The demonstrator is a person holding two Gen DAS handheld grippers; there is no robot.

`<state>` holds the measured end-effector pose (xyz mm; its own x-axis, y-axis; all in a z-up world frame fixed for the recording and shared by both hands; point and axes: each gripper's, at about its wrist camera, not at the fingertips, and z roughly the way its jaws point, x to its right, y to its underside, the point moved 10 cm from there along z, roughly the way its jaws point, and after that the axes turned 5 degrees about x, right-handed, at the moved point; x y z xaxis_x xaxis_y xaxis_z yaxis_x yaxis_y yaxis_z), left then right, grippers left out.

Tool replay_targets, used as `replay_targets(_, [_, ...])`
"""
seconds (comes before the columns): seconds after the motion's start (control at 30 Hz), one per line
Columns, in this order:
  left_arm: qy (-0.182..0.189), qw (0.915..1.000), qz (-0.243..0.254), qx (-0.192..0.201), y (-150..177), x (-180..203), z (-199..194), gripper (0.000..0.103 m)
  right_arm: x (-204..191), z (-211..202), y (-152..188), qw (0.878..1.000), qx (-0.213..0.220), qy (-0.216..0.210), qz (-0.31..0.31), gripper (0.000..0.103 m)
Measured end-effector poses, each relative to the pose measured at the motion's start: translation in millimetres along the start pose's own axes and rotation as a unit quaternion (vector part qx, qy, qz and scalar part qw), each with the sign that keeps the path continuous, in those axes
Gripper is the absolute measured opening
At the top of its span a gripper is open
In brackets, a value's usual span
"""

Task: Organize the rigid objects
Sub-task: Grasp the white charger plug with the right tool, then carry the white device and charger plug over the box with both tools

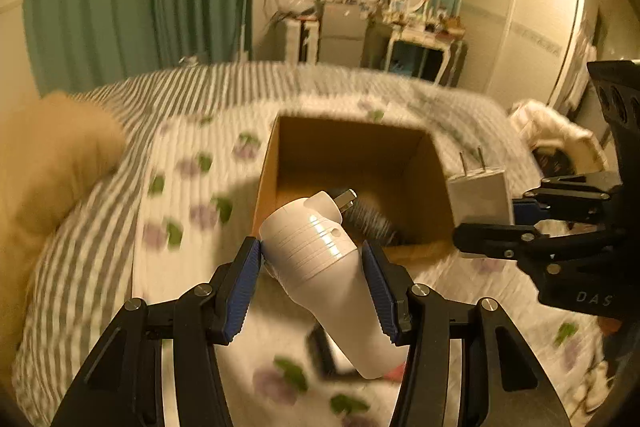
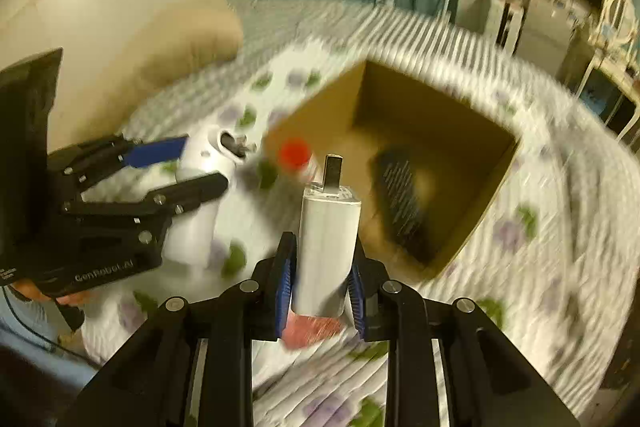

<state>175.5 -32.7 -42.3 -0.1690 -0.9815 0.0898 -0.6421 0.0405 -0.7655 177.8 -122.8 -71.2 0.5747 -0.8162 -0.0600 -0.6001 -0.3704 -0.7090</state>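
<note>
**Both tools carry white devices above the bed**

The left tool (image 1: 312, 279) pinches a white handheld appliance (image 1: 320, 267) between its blue pads, the rounded body tilted with a small metal tip pointing toward the open cardboard box (image 1: 268, 163). In the right wrist view the same left tool (image 2: 192, 163) shows at the left edge with the appliance (image 2: 208, 183) in its grip, held clear of the bedspread.

The right tool (image 2: 322, 279) is pressed onto a white power adapter (image 2: 328, 243), which stands nearly upright between the pads with its metal prongs pointing up and away. In the left wrist view this adapter (image 1: 480, 195) appears just beside the box's right wall, clamped in the right tool (image 1: 492, 223).

The box sits open on the bed (image 1: 180, 131), whose cover is striped and printed with purple flowers and green leaves. A dark ribbed object (image 2: 400, 195) lies inside the box. A red-capped item (image 2: 296, 155), blurred, shows near the box's near corner. A beige pillow (image 1: 48, 167) lies at the bed's left side.
</note>
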Motion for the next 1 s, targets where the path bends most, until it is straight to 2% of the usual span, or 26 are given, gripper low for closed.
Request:
replay_targets(0.07, [0.004,0.9998,0.012,0.014,-29,4,6,0.053,13,-8,-25,1.000,0.017,0.013,0.006,0.024])
replay_targets(0.17, [-0.016,0.9984,0.044,0.034,-65,6,25,0.053,32,1,-58,0.998,0.025,0.051,0.006,0.024])
replay_targets(0.27, [-0.019,0.9989,0.040,0.014,-80,2,60,0.053,53,26,-76,0.996,0.009,0.084,0.008,0.024])
replay_targets(0.37, [-0.029,0.9988,0.036,-0.015,-77,-5,99,0.053,80,55,-79,0.992,-0.018,0.122,0.015,0.024])
replay_targets(0.43, [-0.047,0.9970,0.047,-0.040,-67,-8,125,0.053,94,73,-74,0.991,-0.037,0.127,0.029,0.024])
replay_targets(0.57, [-0.045,0.9950,0.044,-0.077,-41,-11,158,0.053,113,114,-48,0.985,-0.079,0.150,0.034,0.024])
replay_targets(0.67, [-0.042,0.9948,0.037,-0.085,-32,-13,168,0.053,121,133,-31,0.982,-0.102,0.152,0.047,0.024])
replay_targets(0.8, [-0.050,0.9939,0.052,-0.083,-27,-11,173,0.053,125,145,-22,0.982,-0.106,0.143,0.067,0.024])
replay_targets(1.0, [-0.048,0.9948,0.060,-0.067,-32,-8,166,0.057,122,133,-33,0.985,-0.075,0.131,0.081,0.026])
